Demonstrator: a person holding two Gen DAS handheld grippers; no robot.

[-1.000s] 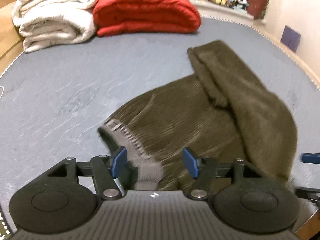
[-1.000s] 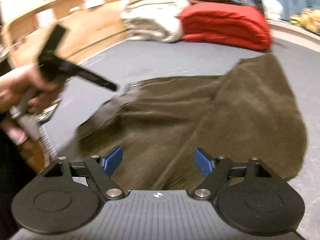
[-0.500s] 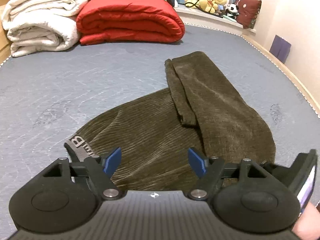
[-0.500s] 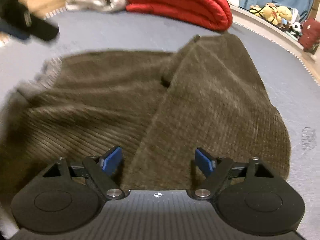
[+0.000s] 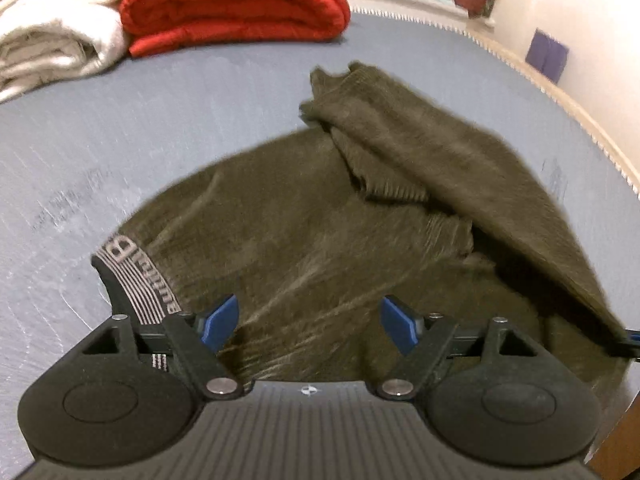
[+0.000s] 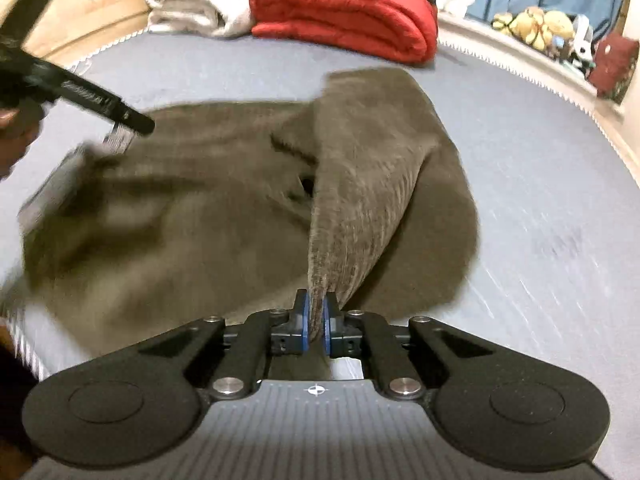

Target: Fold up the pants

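The right hand-held gripper pinches a raised fold of the olive pants; the left hand-held gripper, just widened, hovers spread beside the waistband, bare grey bed all around.

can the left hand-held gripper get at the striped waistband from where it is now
Probably yes. The left hand-held gripper is open with nothing between its pads, and the striped waistband lies uncovered on the pants just beside its left finger. The right hand-held gripper grips a fold well clear.

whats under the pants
The brown pants lie on a grey-blue bed surface, which shows all around them. Whatever lies directly beneath the fabric is covered.
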